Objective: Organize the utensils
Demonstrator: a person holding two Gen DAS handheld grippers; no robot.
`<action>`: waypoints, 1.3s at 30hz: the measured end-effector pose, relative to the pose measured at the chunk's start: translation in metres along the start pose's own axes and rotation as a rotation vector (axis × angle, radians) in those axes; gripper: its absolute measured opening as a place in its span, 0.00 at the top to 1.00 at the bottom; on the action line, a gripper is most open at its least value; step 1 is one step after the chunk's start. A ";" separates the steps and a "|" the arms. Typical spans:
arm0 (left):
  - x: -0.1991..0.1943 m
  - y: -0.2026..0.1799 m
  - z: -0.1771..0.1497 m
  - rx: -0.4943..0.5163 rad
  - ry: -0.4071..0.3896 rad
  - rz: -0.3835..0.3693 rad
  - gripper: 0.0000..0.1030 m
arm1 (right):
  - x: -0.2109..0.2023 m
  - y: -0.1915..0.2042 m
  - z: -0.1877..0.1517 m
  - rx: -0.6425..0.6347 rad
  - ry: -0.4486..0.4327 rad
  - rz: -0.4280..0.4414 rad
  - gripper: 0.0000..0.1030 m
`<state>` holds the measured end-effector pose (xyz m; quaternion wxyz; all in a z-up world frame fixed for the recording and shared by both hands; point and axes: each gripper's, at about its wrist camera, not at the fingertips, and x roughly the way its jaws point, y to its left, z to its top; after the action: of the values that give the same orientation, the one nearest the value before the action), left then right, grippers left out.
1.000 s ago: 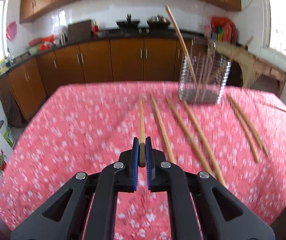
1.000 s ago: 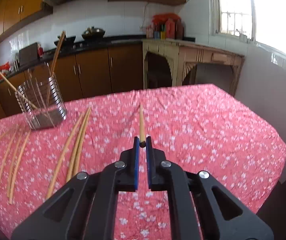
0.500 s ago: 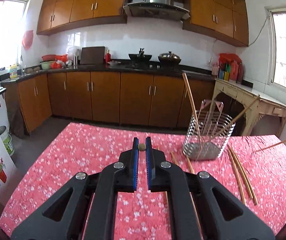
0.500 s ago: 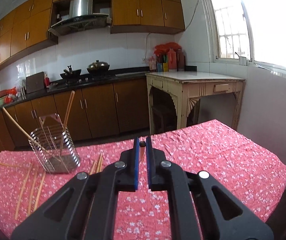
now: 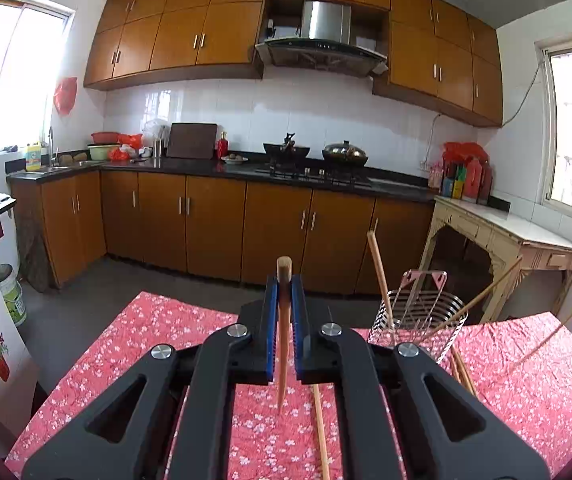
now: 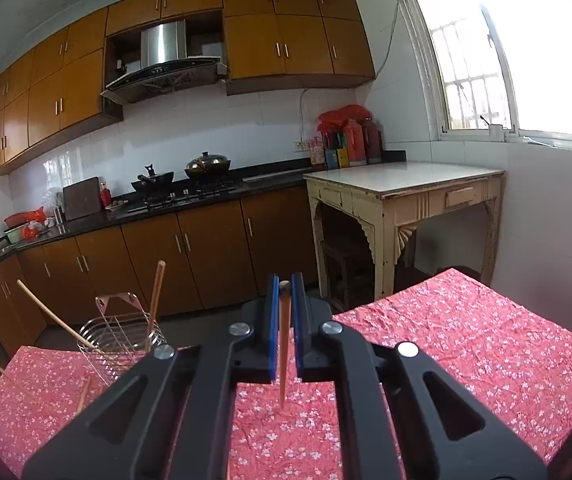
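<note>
Ok so going left to right: the left gripper is up above the table with its blue pads pinching a wooden chopstick, blunt end poking up past the tips and the thin end hanging down toward the red floral cloth. Just right of that, one loose chopstick lies flat on the cloth under the gripper. Next over is the wire holder standing on the table, with a couple of sticks already in it, leaning out in different directions. A few more loose ones lie on the cloth just beside the holder.

Right side, same deal: the right gripper has its pads squeezed on a chopstick of its own, thin end pointing down at the cloth, clear of the table. From that camera the holder sits off to the left, and another loose stick lies near it. Counter and stove are in the background, well apart from the table
</note>
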<state>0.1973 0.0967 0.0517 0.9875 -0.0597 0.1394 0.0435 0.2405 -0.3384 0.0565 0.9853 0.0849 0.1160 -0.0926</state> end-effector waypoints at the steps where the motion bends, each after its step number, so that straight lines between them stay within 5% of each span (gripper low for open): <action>1: -0.001 -0.001 0.001 -0.001 -0.006 0.000 0.94 | -0.002 0.001 0.002 -0.003 -0.005 0.003 0.93; 21: -0.030 -0.031 0.041 -0.031 -0.100 -0.137 0.94 | -0.054 0.045 0.045 -0.007 -0.102 0.223 0.93; 32: -0.026 -0.067 0.092 -0.078 -0.186 -0.208 0.94 | -0.044 0.095 0.099 0.043 -0.209 0.348 0.93; 39: 0.012 -0.090 0.105 -0.132 -0.229 -0.151 0.94 | -0.010 0.135 0.102 0.013 -0.252 0.335 0.93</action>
<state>0.2466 0.0222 0.1577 0.9913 -0.1293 0.0178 -0.0154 0.2801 -0.2252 0.1760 0.9931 0.0970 -0.0245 0.0617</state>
